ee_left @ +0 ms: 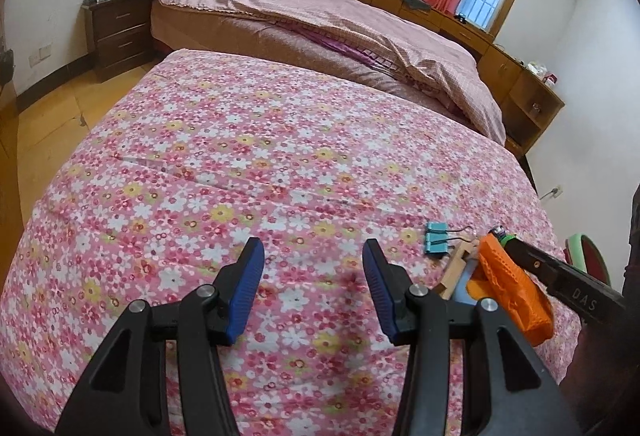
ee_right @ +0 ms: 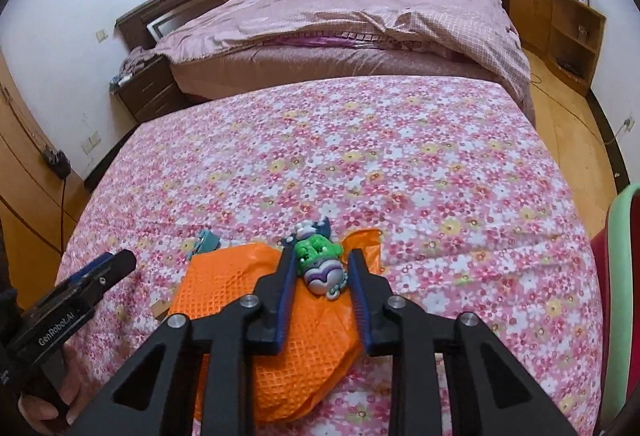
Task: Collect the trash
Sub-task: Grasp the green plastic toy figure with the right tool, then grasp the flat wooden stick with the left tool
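A small green and purple toy figure (ee_right: 320,264) lies on a crumpled orange plastic bag (ee_right: 248,296) on the flowered bedcover (ee_right: 360,156). My right gripper (ee_right: 323,252) points down at it, its blue pads closed against the figure's sides. Teal binder clips (ee_left: 436,244) and a small wooden piece (ee_left: 460,268) lie just left of the bag. My left gripper (ee_left: 313,244) hovers over bare cover to the left of these, open with nothing between its fingers. A hand holds it at the lower left of the right wrist view.
A red object with a pale green rim (ee_right: 616,276) stands beside the cover's right edge. Behind is a bed with a pink duvet (ee_left: 320,20), a dark nightstand (ee_left: 120,28) on its left and wooden cabinets (ee_left: 520,84) along the right wall.
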`<state>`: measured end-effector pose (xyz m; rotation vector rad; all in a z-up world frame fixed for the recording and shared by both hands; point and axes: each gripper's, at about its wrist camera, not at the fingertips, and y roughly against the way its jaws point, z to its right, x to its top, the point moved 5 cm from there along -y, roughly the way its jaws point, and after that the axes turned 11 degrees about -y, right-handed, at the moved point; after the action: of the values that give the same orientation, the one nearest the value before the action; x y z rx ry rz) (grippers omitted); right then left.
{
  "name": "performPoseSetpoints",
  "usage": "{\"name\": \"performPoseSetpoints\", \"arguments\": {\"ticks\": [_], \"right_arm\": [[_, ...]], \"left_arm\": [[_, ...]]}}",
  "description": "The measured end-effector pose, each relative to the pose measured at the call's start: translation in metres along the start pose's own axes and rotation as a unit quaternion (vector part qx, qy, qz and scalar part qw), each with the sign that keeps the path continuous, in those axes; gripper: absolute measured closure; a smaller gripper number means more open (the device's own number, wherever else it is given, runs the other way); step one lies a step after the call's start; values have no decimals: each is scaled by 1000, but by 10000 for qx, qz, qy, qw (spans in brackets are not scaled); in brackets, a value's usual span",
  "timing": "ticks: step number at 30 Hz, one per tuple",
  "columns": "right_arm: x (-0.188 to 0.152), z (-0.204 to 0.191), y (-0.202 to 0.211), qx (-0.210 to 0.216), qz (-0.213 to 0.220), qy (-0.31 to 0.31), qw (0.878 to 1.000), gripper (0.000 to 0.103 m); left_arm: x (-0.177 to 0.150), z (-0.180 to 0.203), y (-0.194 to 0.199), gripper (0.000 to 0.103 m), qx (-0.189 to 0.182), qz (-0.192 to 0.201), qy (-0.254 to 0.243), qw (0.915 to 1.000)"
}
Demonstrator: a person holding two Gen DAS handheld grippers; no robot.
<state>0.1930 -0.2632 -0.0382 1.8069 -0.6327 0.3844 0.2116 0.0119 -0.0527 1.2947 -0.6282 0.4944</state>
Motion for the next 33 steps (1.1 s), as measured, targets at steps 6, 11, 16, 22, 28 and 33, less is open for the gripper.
{"name": "performPoseSetpoints", "arguments": {"ticks": [6, 11, 16, 22, 28, 33], "right_arm": [[0, 21, 33, 124, 238, -373, 9989, 80], [-8, 41, 63, 215, 405, -653, 9968, 80], [-21, 63, 89, 274, 557, -981, 9932, 80], [-32, 84, 100, 348, 543, -1294, 9895, 79], [-39, 98, 104, 381, 553, -1475, 9868, 79], [-42, 104, 108, 434, 576, -1589, 9847, 79]], "left_arm": [[1, 22, 4, 52, -236, -42, -337, 9991], [-3, 41, 7, 52, -432, -190, -708, 9964], [-7, 51, 7, 49, -399, -304, -1102, 9926], [-9, 63, -6, 49, -163, -500, -1282, 9904], [-2, 77, -17, 50, -41, -493, -1542, 9868], [0, 89, -24, 77, -231, -469, -1649, 9849]]}}
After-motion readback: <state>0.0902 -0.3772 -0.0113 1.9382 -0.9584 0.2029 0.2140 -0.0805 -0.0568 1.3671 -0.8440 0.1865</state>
